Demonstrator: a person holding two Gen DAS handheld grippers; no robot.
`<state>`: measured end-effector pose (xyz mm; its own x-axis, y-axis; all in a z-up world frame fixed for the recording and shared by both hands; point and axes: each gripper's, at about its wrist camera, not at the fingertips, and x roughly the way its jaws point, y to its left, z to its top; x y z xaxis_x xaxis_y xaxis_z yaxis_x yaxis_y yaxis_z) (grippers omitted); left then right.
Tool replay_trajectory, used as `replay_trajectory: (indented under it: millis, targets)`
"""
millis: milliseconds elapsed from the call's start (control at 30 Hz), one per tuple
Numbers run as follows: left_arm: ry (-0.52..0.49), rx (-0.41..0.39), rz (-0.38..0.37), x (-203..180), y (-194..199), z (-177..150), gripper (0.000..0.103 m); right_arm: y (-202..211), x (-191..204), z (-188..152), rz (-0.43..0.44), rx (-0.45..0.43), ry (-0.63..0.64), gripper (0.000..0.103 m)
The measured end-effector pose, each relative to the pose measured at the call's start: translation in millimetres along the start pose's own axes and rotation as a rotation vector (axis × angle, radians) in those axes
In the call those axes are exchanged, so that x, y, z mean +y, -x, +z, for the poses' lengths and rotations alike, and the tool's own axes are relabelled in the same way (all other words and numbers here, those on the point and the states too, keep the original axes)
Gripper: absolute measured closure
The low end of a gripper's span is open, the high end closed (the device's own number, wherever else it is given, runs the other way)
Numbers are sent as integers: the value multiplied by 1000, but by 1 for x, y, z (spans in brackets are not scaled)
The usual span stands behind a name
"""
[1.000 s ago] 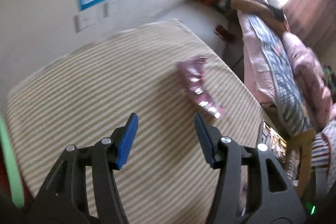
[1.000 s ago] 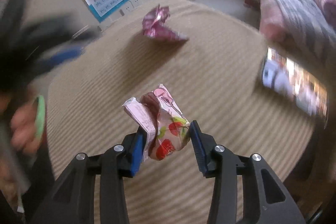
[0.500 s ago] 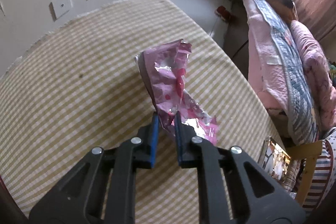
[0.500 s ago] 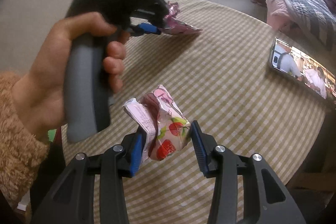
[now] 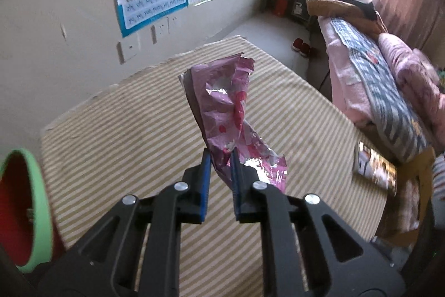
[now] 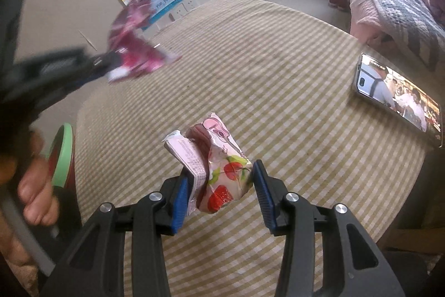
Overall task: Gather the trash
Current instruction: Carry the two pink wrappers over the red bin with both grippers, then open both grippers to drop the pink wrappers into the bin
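Currently your left gripper pinches the crinkled pink foil wrapper near its lower end, mid-frame, clear of the worktop. Your right gripper holds the strawberry packet, lower centre. Both look light, limp and slippery; grip across bunched folds.

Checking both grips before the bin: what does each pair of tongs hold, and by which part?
Left tongs: crumpled pink foil wrapper, pinched near its lower end. Right tongs: strawberry snack packet, gripped across its lower body.

Both grippers: left gripper and right gripper had black skeletal arms, blue ribbed pads, silver screws.
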<state>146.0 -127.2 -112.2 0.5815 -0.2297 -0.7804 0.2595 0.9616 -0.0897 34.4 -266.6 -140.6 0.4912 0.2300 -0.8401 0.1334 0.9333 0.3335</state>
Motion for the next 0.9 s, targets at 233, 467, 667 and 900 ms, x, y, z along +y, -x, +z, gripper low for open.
replay_trajectory:
  millis: [233, 467, 667, 900]
  targets:
    - [32, -21, 15, 31, 38, -19, 90, 1, 15, 0, 1, 12, 22, 60]
    - [170, 0, 73, 101, 70, -55, 90, 12, 77, 13, 92, 3, 123, 60]
    - [300, 6, 209, 186, 97, -80, 90, 2, 156, 24, 227, 20, 198, 60]
    - [434, 16, 330, 264, 114, -106, 90, -28, 277, 30, 356, 76, 336, 60]
